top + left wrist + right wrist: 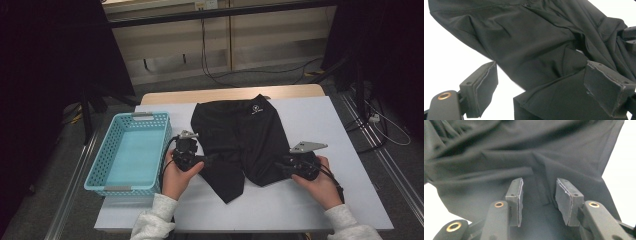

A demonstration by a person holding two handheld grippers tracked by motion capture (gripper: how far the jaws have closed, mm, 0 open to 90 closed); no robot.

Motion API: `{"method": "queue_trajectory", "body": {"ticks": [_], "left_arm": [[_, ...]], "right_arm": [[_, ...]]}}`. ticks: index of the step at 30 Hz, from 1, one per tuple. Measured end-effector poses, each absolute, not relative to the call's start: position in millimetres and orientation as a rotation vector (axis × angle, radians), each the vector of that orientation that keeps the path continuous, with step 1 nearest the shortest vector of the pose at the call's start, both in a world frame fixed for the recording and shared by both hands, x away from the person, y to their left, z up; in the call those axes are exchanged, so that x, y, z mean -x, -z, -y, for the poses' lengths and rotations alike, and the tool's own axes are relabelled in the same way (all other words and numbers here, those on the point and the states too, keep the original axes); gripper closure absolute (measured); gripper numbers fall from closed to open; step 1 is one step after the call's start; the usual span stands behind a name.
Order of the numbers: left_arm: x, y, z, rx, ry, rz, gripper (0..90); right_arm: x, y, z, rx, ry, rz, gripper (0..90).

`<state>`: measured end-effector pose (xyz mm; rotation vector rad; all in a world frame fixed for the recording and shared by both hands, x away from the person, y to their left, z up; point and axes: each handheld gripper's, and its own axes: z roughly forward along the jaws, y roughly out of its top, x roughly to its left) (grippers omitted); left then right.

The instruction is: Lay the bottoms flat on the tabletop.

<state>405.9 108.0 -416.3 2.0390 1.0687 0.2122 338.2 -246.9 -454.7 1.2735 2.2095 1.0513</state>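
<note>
A pair of black shorts (240, 140) lies flat on the white table (340, 200), in the middle and closer to the far edge. Near the far hem of the shorts there is a small white logo (257, 110), too small to read. At the left edge of the table stands a light blue plastic basket (100, 170) with a perforated wall.

The left gripper (200, 159) rests beside the left side of the shorts. In the left gripper view (541, 82) its jaws stand wide apart, and a fold of the black cloth lies between them, but the pads do not press on it.

The right gripper (281, 166) is at the right leg of the shorts, near the front edge. In the right gripper view (537, 200) its jaws are partly open above the cloth and hold nothing.
</note>
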Motion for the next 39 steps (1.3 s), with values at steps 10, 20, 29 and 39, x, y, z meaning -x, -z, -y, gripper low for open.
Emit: {"method": "queue_trajectory", "body": {"ticks": [10, 20, 29, 39], "left_arm": [[-406, 417, -106, -2.048, -0.206, -1.063, 12.6], [-406, 418, -107, -2.055, -0.208, -1.065, 12.6], [-408, 418, -109, -2.053, -0.201, -1.069, 12.6], [-406, 417, -102, -2.059, -0.197, -1.059, 12.6]], "right_arm": [[-335, 441, 229, -1.197, -1.157, -2.242, 60.1], [-344, 464, 227, -1.233, -1.089, -2.312, 75.4], [-326, 454, 222, -1.144, -1.123, -2.373, 88.1], [-290, 456, 207, -1.078, -1.155, -2.474, 77.7]]}}
